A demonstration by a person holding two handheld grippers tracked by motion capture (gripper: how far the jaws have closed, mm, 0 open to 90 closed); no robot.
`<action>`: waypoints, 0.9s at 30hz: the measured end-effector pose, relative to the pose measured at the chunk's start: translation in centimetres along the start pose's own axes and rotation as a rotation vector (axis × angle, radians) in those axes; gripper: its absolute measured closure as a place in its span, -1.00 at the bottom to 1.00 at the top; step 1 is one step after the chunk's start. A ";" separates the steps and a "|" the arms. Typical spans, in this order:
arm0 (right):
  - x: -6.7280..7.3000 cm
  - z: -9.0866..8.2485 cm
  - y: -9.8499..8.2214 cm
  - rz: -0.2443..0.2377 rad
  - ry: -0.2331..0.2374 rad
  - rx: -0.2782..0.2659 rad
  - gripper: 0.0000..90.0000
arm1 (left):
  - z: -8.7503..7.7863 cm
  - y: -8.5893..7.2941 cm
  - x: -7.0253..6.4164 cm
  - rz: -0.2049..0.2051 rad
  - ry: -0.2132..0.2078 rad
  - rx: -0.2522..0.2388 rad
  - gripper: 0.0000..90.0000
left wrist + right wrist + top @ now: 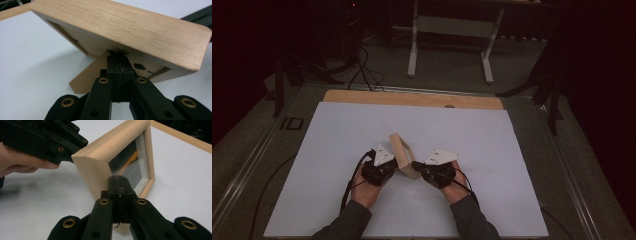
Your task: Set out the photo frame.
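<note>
My left gripper (pixel 388 169) has its jaws pressed together, tips against the back of the wooden picture frame (pixel 403 155), beside its prop leg (pixel 85 80). My right gripper (pixel 418 165) is closed too, nosing the frame's front edge. Frame stands tilted mid-sheet on the white board (pixel 337 150), nearer the front edge

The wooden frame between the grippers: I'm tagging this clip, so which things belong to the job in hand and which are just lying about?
In the job:
- wooden picture frame, standing tilted on its back prop
- left gripper, jaws shut, at the frame's back
- right gripper, jaws shut, at the frame's front
- white board under it

Lying about:
- white stand behind the table
- cables on the floor
</note>
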State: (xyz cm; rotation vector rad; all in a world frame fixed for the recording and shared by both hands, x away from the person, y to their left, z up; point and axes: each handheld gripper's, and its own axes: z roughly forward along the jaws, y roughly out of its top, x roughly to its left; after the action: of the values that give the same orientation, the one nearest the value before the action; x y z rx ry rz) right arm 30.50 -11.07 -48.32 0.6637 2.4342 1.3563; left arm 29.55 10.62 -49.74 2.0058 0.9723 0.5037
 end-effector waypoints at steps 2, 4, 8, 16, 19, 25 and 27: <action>0.1 0.0 0.0 0.000 0.001 0.000 1.00 | 0.0 0.0 0.1 -0.002 -0.003 0.000 0.99; 0.1 0.1 0.0 0.002 0.003 0.004 0.99 | 0.0 0.0 0.1 -0.002 -0.001 0.000 0.99; 0.2 0.2 -0.1 0.000 0.004 0.007 0.99 | 0.0 0.0 0.2 -0.006 0.000 0.000 0.99; 0.5 0.4 -0.1 -0.003 0.003 0.001 1.00 | 0.1 -0.1 0.6 -0.014 -0.012 -0.005 0.99; 0.7 0.5 -0.1 -0.005 0.000 -0.001 1.00 | 0.1 -0.1 0.6 -0.016 -0.009 -0.006 0.99; 0.7 0.6 -0.1 -0.007 -0.002 -0.007 0.99 | 0.1 -0.1 0.7 -0.014 -0.010 -0.007 0.97; 0.7 0.6 -0.2 -0.010 -0.016 -0.004 0.95 | 0.0 -0.1 0.7 -0.001 0.001 -0.002 0.93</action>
State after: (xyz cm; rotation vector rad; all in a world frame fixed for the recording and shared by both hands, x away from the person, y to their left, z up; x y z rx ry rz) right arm 30.13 -10.33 -48.82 0.6577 2.4187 1.3463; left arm 29.98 11.23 -49.87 2.0033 0.9726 0.5054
